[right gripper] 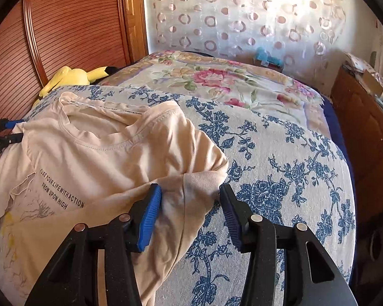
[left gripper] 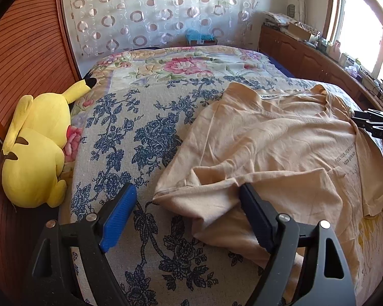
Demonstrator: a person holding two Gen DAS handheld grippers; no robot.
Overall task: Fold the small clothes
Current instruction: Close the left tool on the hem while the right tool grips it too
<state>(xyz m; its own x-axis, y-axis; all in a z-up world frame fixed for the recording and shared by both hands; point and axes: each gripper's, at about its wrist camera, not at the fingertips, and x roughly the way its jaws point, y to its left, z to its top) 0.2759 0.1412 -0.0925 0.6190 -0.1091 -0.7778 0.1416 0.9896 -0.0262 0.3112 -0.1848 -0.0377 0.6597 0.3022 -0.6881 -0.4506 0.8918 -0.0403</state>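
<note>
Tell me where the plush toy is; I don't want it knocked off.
The yellow plush lies at the bed's left edge in the left wrist view, against the wooden headboard, well apart from the shirt.

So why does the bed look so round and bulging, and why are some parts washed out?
Fisheye lenses bend both views, curving the blue-flowered bedspread and ribbed wooden headboard. In the left wrist view the window is blown out white. In the right wrist view sun glare bleaches the circle-patterned curtain, while the beige printed T-shirt stays sharp.
</note>
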